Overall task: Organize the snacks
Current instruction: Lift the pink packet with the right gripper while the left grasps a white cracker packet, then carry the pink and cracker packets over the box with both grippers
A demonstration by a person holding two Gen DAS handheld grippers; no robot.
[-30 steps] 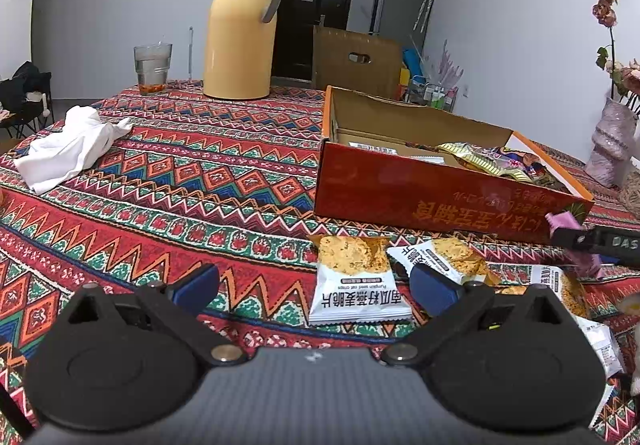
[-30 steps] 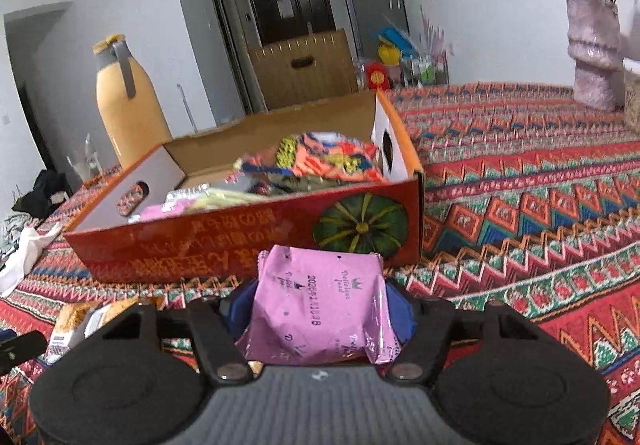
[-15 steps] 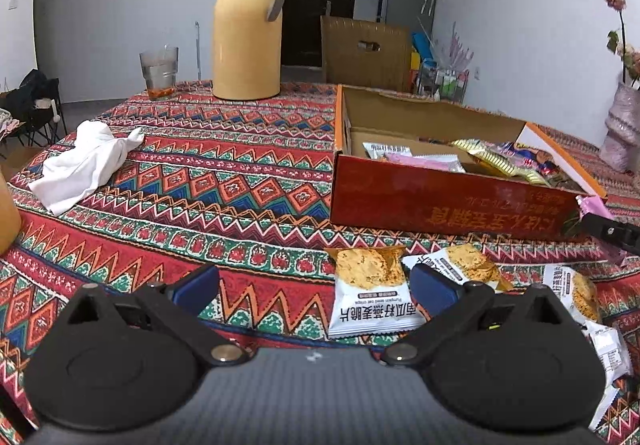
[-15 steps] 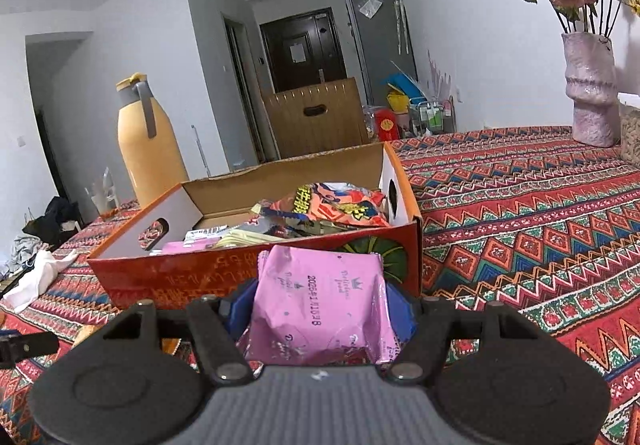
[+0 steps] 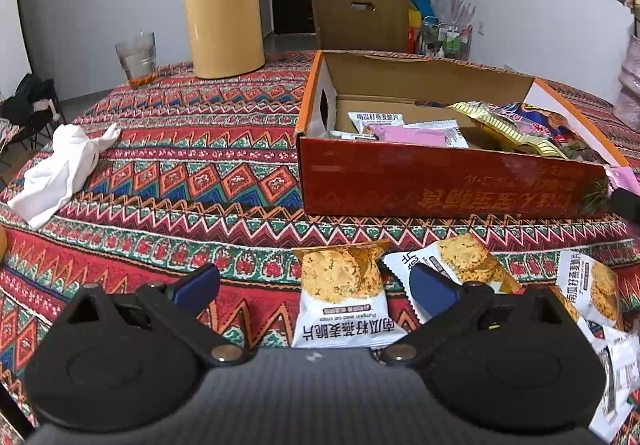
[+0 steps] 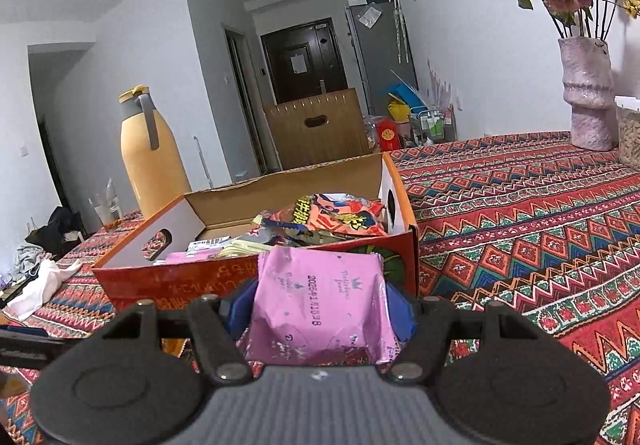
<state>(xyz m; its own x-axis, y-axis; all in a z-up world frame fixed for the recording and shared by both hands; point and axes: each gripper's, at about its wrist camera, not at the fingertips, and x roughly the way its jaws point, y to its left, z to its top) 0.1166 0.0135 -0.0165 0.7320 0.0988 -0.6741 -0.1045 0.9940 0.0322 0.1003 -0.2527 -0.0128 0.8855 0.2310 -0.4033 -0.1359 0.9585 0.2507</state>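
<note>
Two grippers were at work over the patterned tablecloth (image 5: pixel 192 165). The right gripper (image 6: pixel 320 305) pinched one pink packet (image 6: pixel 320 301) between its blue pads, held up just in front of the red cardboard box (image 5: pixel 440 185) and near its right-hand corner. The left gripper (image 5: pixel 316 285) had its fingers spread wide with nothing between them, hovering low over the loose snacks in front of the box.

On the cloth before the box lay at least three white crisp packets in clear view: one (image 5: pixel 342 301) between the left gripper's fingers, a second (image 5: pixel 460 265) partly behind the right finger, a third (image 5: pixel 588 289) further right, with more wrappers at the frame edge that could not be counted. Inside the box were one more white packet of that kind, one pink packet (image 5: pixel 412 135), and a heap of coloured bags (image 6: pixel 328 217) too tangled to count. Also on the table: one yellow jug (image 5: pixel 224 5), one glass (image 5: pixel 136 59), one white cloth (image 5: pixel 64 169) and one vase (image 6: pixel 588 93) of flowers.

The nearest crisp packet read "Pumpkin seed oat crisps" under Chinese characters. The pink packet carried a printed date, "2026-1.11", with further digits unclear. The box front bore orange Chinese lettering, upside down.

Compared with a second before, the left view had shifted so more of the box's inside showed, and the right view had tilted upward while its grip on the pink packet stayed the same.
</note>
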